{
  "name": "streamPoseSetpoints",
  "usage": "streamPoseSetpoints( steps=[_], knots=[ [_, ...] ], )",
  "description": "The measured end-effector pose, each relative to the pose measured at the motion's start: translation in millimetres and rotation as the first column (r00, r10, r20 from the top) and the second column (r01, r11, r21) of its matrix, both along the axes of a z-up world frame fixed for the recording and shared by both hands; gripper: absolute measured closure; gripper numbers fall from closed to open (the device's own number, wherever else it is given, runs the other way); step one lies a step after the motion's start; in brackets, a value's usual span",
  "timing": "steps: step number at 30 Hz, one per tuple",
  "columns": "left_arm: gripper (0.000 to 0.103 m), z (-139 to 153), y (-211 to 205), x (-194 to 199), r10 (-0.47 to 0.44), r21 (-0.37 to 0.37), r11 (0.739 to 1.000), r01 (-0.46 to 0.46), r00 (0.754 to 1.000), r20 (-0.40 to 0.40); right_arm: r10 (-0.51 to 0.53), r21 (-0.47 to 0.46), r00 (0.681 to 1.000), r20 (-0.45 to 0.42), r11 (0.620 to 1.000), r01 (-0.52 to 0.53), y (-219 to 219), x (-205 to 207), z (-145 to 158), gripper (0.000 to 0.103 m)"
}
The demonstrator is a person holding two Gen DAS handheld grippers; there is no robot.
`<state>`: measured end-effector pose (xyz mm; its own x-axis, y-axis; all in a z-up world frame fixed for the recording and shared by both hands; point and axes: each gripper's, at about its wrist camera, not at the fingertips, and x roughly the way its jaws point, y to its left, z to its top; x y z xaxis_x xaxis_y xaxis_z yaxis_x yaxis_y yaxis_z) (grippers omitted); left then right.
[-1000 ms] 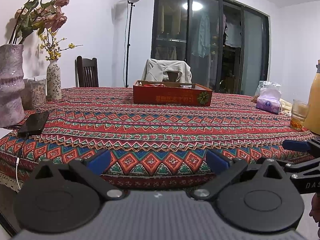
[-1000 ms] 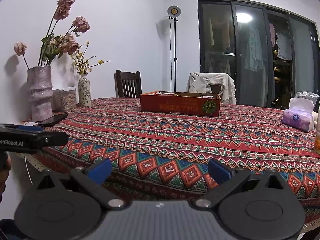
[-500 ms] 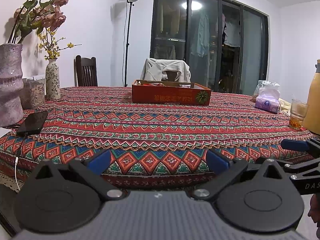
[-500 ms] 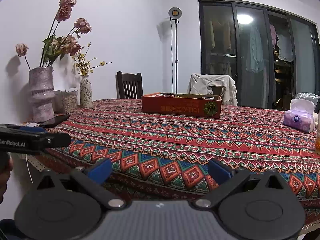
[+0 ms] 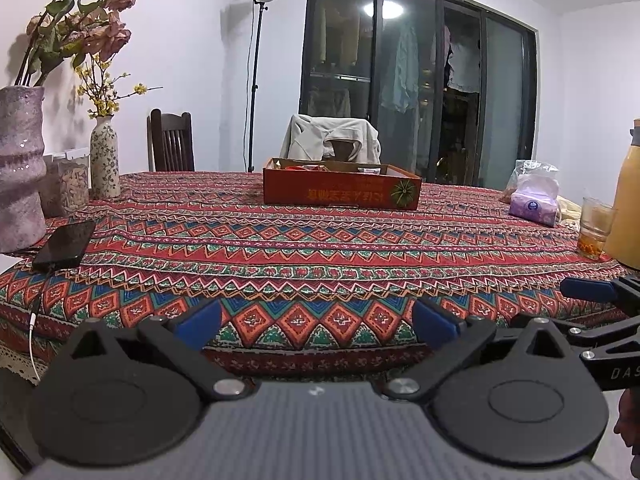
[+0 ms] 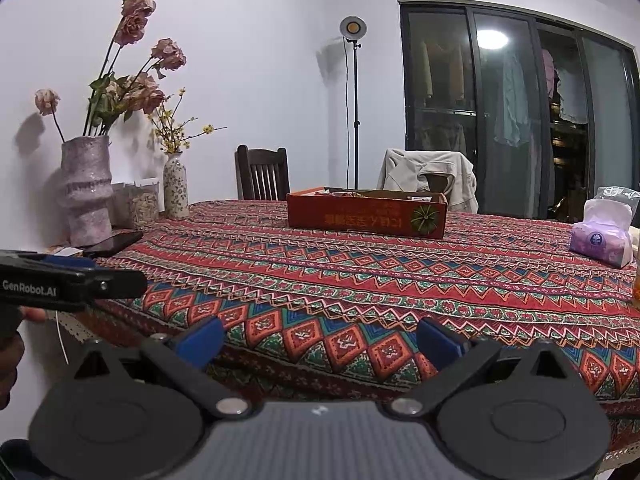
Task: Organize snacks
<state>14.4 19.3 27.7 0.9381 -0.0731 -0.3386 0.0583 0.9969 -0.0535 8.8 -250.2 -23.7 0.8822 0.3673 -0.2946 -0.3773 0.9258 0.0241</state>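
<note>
A red cardboard box (image 5: 341,192) with snack packets inside stands far back on the patterned tablecloth (image 5: 320,248); it also shows in the right wrist view (image 6: 366,216). My left gripper (image 5: 316,322) is open and empty, held before the table's near edge. My right gripper (image 6: 320,338) is open and empty, also before the near edge. Each gripper shows at the side of the other's view. The box's contents are mostly hidden by its wall.
A phone (image 5: 64,245) on a cable, a large vase (image 5: 18,168), a small vase (image 5: 104,158) and jars stand at the left. A tissue pack (image 5: 534,202), a glass (image 5: 596,226) and a yellow jug (image 5: 628,200) stand at the right. Chairs stand behind the table.
Both views have shifted slightly; the box sits a touch lower and nearer in the frames. Both grippers stay open and empty.
</note>
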Motion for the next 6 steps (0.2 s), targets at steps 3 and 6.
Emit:
streamPoseSetpoints(
  steps=[3,6],
  knots=[
    [0.0,0.2,-0.7,-0.2,0.003,0.002,1.0,-0.003,1.0,0.009,0.001,-0.002,1.0,-0.002,1.0,-0.001,0.1,0.5,-0.7,0.0],
    [0.0,0.1,-1.2,-0.9,0.002,-0.002,1.0,-0.002,1.0,0.015,0.002,-0.004,1.0,-0.003,1.0,-0.002,0.2,0.9,-1.4,0.0]
  ],
)
